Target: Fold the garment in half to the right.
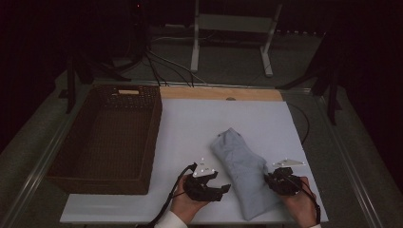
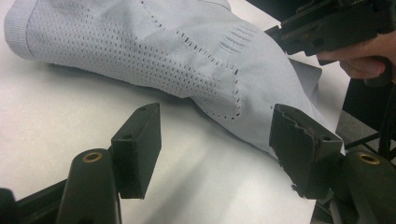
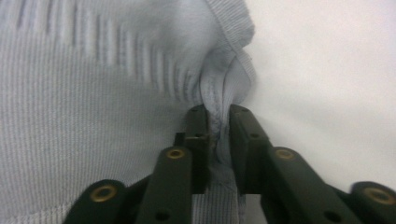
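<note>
So the setup: a white counter [image 1: 190, 123] with a big dark brown woven wicker basket [image 1: 107, 137] sitting on its left side, empty as far as I can see. Well apart from it, toward the right near corner of the counter, lies the pale grey-blue knitted garment [image 1: 242, 166], bunched into a long lump with perforated mesh panels and a ribbed cuff or hem at one end.

The step in hand looks like getting hold of the garment for folding or lifting, maybe to drop it in the basket, though that part's my guess.

The right gripper [image 3: 218, 126] is on the garment's right edge, and its fingers [image 3: 198, 135] are clenched on a thick fold of the ribbed edge; you can see fabric squeezed up between them. The left gripper [image 2: 217, 140] sits just beside the garment's left edge with its fingers [image 2: 140, 149] released, spread apart on bare counter, cloth lying just past the tips and nothing pinched.

Next move, I'd say: the left one needs to slide forward under or onto the near edge and close on it, low enough to catch fabric without just pushing the lump away. Then both can lift together.
</note>
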